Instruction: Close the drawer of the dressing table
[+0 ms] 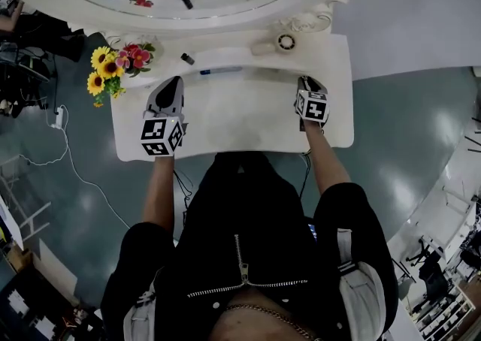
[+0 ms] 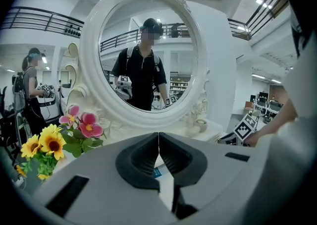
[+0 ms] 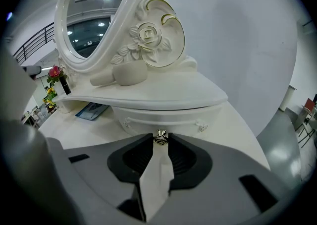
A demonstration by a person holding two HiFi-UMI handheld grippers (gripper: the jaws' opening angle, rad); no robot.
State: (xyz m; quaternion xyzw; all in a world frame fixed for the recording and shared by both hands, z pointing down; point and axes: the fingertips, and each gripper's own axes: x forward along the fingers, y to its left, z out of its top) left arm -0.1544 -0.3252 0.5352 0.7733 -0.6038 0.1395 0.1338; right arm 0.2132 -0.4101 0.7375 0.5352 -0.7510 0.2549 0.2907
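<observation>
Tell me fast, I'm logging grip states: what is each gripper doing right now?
Left gripper: closed, jaws together with nothing between them.
Right gripper: closed on the small metal drawer knob.

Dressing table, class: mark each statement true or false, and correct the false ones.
1. The left tongs are shut and empty. True.
2. The right tongs hold a pen. False: they are closed on the drawer knob.
3. The flowers stand at the person's left. True.
4. The mirror is rectangular. False: it is oval.
</observation>
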